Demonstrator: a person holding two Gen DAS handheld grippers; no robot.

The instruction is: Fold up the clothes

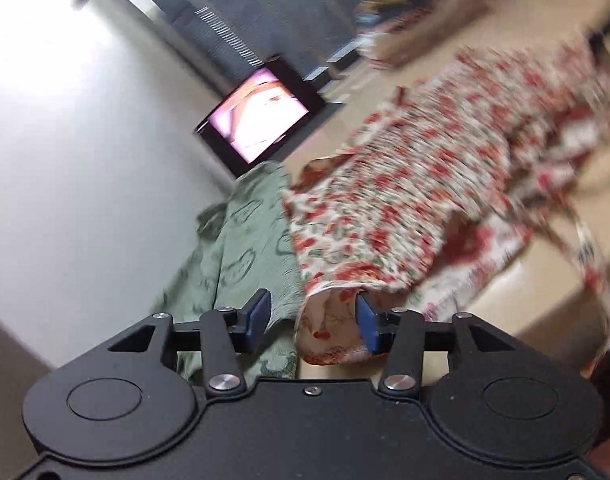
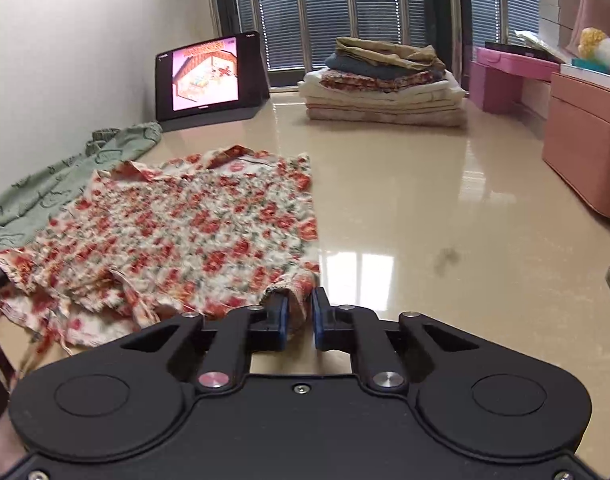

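We see each gripper (image 1: pixel 313 322) (image 2: pixel 299 316) as matte black plastic, with blue pads (image 1: pixel 259 312), silver screws and round caps.

The floral garment (image 2: pixel 193 232) is lying across the near left of the glossy floor (image 2: pixel 405 208), with a green cloth (image 2: pixel 65 184) filling the gap between it and the left wall (image 2: pixel 65 40). Bare floor is stretching open to the right and beyond the garment. At the far end a tablet (image 2: pixel 209 76) and a stack of folded clothes (image 2: pixel 385 84) are blocking the way, and pink drawers (image 2: pixel 585 152) are lining the right side.
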